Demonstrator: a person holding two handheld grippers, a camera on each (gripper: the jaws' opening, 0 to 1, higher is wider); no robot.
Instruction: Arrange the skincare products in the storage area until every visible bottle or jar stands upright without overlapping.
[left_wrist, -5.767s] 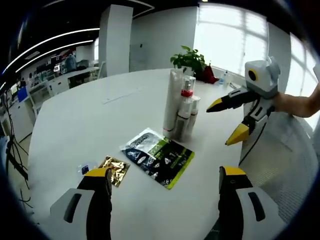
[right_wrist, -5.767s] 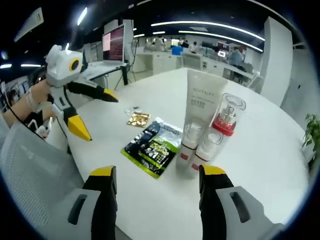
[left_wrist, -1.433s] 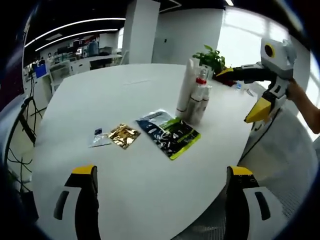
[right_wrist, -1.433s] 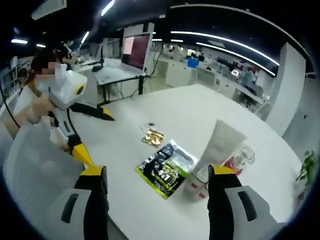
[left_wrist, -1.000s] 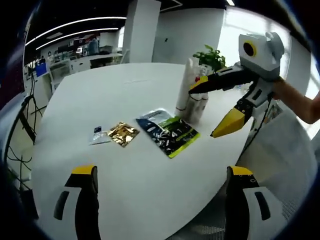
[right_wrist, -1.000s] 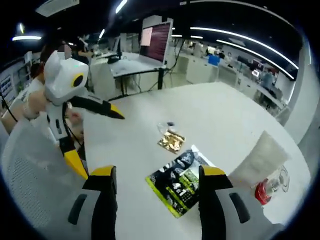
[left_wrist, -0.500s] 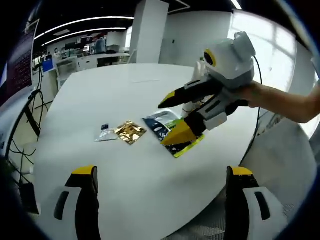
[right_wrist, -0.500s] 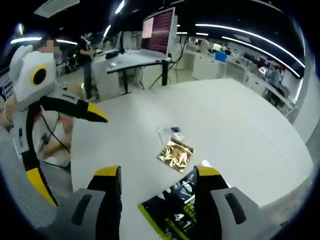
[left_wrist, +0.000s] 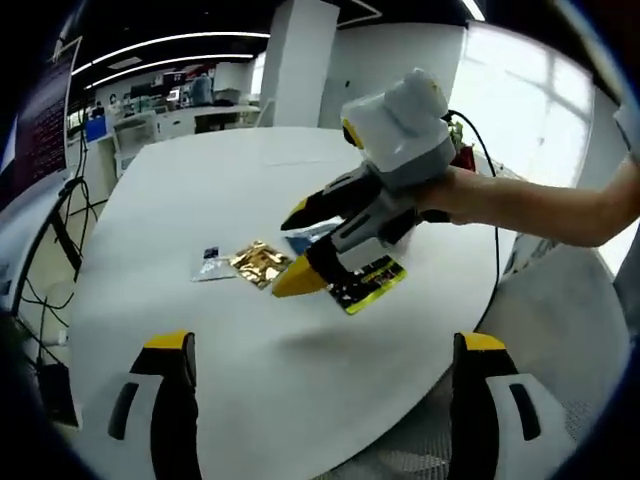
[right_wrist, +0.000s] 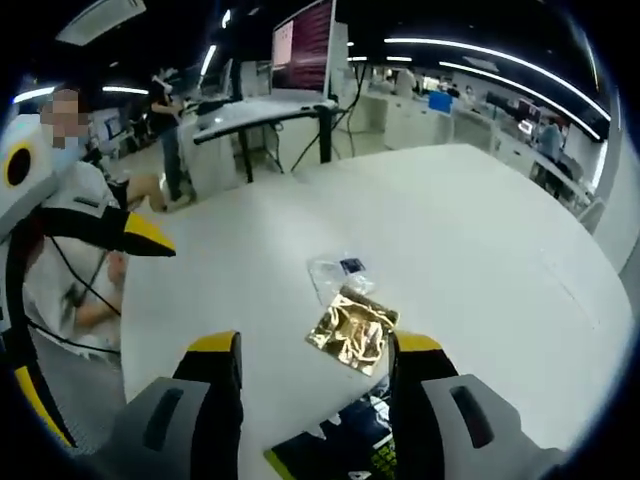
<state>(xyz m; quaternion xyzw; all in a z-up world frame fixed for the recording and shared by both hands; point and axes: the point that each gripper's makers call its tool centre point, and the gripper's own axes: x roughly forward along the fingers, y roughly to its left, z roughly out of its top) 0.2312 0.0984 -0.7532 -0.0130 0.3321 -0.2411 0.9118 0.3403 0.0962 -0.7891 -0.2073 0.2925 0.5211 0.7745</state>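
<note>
Gold foil sachet (right_wrist: 352, 332) sits just ahead of your right gripper (right_wrist: 312, 352), jaws parted and empty: descend squarely, straddling its edges; left gripper (left_wrist: 318, 350) waits wide.

A round white table (left_wrist: 200, 180) is filling the foreground. A crinkled gold foil sachet (right_wrist: 352, 330) is lying flat on it, just beside a small clear plastic packet (right_wrist: 338, 270). A black-and-green printed pouch (left_wrist: 372, 280) is lying nearby. Behind, office desks and a large monitor (right_wrist: 302, 45) are standing under ceiling strip lights.
</note>
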